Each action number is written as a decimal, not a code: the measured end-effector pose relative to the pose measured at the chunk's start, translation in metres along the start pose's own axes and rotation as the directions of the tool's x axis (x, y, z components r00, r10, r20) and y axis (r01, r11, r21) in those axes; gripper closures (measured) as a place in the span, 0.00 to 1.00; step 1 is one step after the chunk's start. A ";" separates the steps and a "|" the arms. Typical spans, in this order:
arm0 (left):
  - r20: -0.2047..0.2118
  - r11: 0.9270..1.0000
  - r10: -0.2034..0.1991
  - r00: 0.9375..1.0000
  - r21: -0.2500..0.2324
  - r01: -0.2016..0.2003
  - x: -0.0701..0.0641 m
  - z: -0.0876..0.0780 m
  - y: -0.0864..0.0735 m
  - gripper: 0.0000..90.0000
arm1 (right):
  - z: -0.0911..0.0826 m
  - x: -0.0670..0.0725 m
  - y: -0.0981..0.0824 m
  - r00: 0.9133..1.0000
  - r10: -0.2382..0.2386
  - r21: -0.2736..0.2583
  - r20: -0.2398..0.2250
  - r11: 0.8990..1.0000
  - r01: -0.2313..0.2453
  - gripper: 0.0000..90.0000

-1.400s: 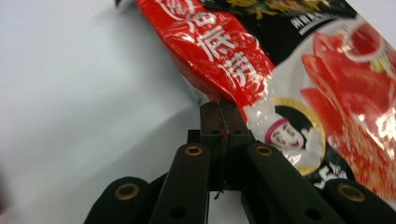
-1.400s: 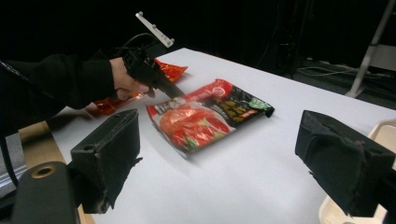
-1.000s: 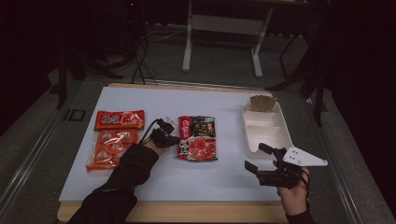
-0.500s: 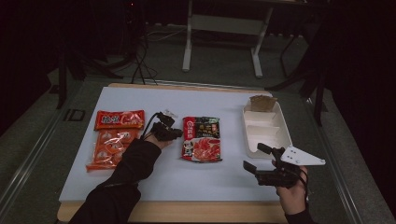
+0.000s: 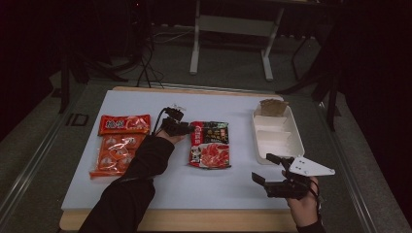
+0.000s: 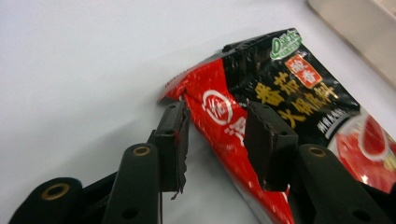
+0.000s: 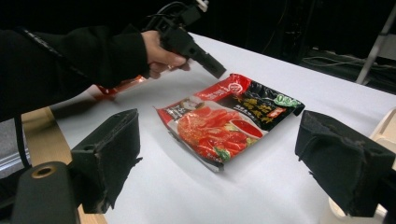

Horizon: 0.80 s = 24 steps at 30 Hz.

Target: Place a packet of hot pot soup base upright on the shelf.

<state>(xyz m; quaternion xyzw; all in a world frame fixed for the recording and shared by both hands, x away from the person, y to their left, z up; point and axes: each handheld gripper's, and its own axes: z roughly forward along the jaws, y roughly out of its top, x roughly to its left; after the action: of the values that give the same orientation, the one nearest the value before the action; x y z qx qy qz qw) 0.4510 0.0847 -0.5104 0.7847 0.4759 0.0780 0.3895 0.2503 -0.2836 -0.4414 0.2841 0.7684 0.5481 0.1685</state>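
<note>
Foil-and-plastic wrapping makes the red-and-black sauce packet [image 5: 210, 144] a light, floppy, rather slick thing: judging by its creased upper corner, it will bend and sag if lifted by one edge, and smooth film could slide out of a shallow pinch. It lies flat near the middle of the white desk [image 5: 233, 189], between the orange snack packs [image 5: 116, 145] on one side and the white compartment tray [image 5: 277, 136] on the other, well apart from both. The left tool [image 6: 212, 135] sits at the packet's upper left corner; its jaws have just been opening and now stand partly spread, with the crumpled red edge between the pads but no pad pressing on it, so the packet rests free on the desk. The right tool [image 5: 273, 171] hovers near the desk's front edge, jaws spread wide and empty, pointed toward the packet from a distance. A sound hold would probably be the flat sealed seam along an end, taken deep between the pads, rather than the puffy filled middle, which could deform or be squeezed.
</note>
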 end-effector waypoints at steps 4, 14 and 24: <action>-0.030 1.000 -0.029 0.999 0.004 0.029 0.001 0.012 0.003 0.56 | 0.001 0.000 -0.002 1.000 -0.003 0.008 -0.007 1.000 0.003 0.15; -0.054 0.994 -0.092 0.994 0.045 0.095 0.003 0.035 0.001 0.59 | 0.000 -0.001 -0.003 1.000 -0.001 0.008 -0.019 1.000 0.001 0.15; -0.110 0.998 -0.050 0.993 0.030 0.054 -0.012 0.042 -0.002 0.78 | 0.002 -0.002 -0.004 0.999 -0.001 0.015 -0.034 1.000 0.001 0.15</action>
<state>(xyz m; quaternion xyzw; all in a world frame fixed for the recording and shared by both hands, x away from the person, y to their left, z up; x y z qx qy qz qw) 0.4636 0.0532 -0.5379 0.7728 0.5182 0.1029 0.3518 0.2515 -0.2845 -0.4461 0.2757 0.7754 0.5470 0.1538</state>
